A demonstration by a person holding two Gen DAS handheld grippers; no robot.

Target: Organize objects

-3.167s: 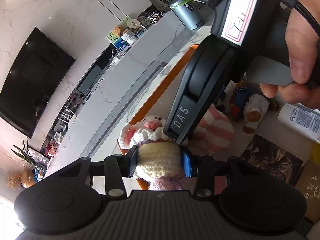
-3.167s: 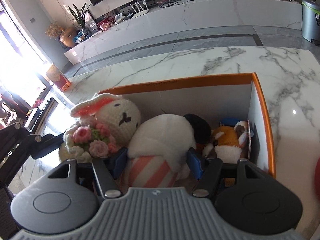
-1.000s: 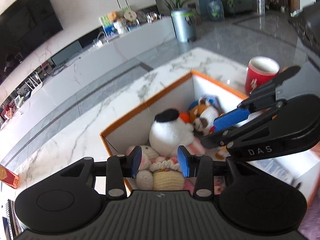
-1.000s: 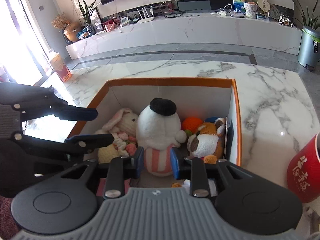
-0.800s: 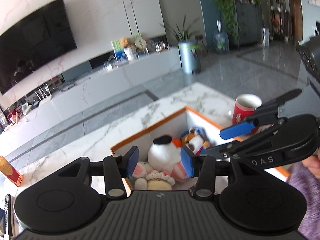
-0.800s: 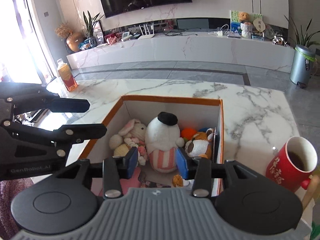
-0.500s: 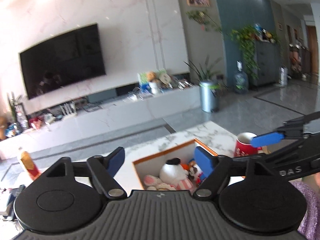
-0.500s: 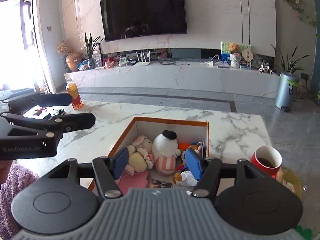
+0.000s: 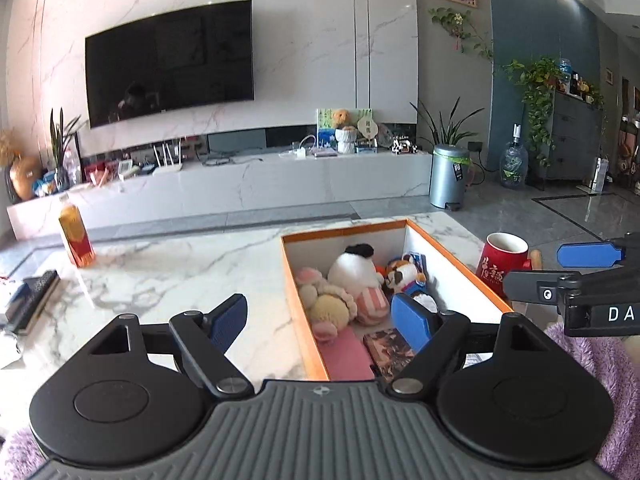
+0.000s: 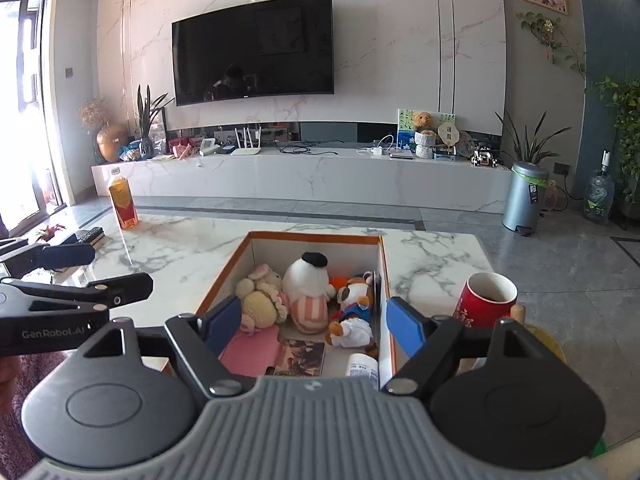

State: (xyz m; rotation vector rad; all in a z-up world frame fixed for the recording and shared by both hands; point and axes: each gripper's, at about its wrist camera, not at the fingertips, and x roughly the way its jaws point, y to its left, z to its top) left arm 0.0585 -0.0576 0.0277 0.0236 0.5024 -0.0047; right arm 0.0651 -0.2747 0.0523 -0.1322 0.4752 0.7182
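Both grippers hang above the orange-rimmed box (image 10: 384,276), empty. The left gripper (image 9: 320,322) is spread wide; the right gripper (image 10: 310,326) has just been opening. Inside the box lie the crocheted bunny (image 10: 262,300), striped plush (image 10: 310,284) and fox toy (image 10: 354,300). Only the right view shows a white bottle (image 10: 362,365) at the box's near end. The red mug (image 9: 502,264) stands just right of the box, the juice bottle (image 10: 123,200) far left.

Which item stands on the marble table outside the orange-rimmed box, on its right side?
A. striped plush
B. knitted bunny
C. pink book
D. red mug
D: the red mug stands on the marble table just right of the box; the other three lie inside the box.
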